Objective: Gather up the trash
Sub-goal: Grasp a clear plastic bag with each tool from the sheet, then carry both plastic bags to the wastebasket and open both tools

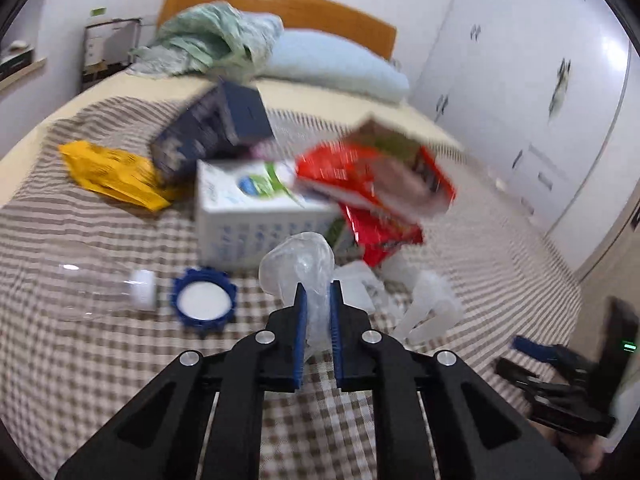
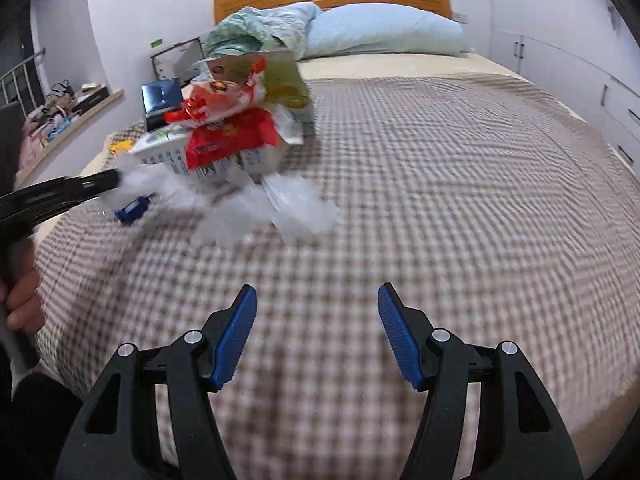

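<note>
Left gripper (image 1: 318,300) is pinched on a crumpled clear plastic bag (image 1: 298,264); the bag bulges above the blue pads (image 1: 301,320) and hangs down between them, over the checked bedspread (image 1: 100,360). Right gripper (image 2: 318,320) is spread wide with nothing between its fingers, hovering over bare bedspread. The trash pile sits just ahead of the left gripper: white carton (image 1: 248,208) with red snack wrappers (image 1: 376,188) on its right side, a dark blue box (image 1: 216,128) behind it, a yellow wrapper (image 1: 112,176) to the left. Nearer in lie a clear plastic bottle (image 1: 100,288) on its side, a blue lid (image 1: 204,302) beside its cap, and more clear film (image 1: 424,308) to the right. Motion blur hides the label text.
</note>
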`<state>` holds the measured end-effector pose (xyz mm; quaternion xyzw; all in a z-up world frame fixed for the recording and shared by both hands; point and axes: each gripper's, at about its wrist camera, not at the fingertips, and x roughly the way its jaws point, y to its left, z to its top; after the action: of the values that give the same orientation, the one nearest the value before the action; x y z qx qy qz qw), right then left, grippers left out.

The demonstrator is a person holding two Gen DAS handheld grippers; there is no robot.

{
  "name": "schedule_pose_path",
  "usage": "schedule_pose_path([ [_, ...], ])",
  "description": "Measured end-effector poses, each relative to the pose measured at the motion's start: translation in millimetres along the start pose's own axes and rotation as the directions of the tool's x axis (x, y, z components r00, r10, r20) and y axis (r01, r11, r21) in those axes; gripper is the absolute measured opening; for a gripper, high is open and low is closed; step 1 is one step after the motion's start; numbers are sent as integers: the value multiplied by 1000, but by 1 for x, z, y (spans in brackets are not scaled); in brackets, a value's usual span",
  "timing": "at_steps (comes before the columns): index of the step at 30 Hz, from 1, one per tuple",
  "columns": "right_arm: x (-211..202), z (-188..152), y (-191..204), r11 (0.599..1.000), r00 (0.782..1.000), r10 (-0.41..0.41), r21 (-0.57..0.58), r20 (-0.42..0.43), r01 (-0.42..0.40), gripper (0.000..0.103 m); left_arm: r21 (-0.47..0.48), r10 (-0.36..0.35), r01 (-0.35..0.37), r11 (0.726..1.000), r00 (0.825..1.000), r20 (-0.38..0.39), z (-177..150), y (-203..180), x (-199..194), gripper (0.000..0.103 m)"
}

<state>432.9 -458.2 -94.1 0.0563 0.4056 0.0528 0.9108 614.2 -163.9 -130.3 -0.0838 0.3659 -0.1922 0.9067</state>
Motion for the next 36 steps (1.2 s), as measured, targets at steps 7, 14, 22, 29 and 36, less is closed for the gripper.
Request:
schedule_pose_path([
  [7, 53, 47, 26, 998, 999, 32, -51, 5, -32, 64, -62, -9, 13, 998, 998, 65, 19, 26, -58, 7],
  [14, 87, 43, 26, 998, 997, 17, -54, -80, -21, 13, -44, 3, -1, 999, 998, 55, -2, 30, -86, 7],
  [22, 11, 27, 12, 1000, 1000, 17, 19, -23, -16, 4, -26, 0, 1, 1000, 999, 50, -14, 15, -115, 7],
  [29, -69, 20, 10, 1000, 996, 16, 12, 82, -17, 4, -31, 14, -12, 999, 997, 80, -25, -9, -163, 7],
  [36, -117, -13, 1, 999, 993, 21, 32, 116, -25, 4, 11, -3, 3, 1000, 998, 55, -55, -45, -193, 7],
])
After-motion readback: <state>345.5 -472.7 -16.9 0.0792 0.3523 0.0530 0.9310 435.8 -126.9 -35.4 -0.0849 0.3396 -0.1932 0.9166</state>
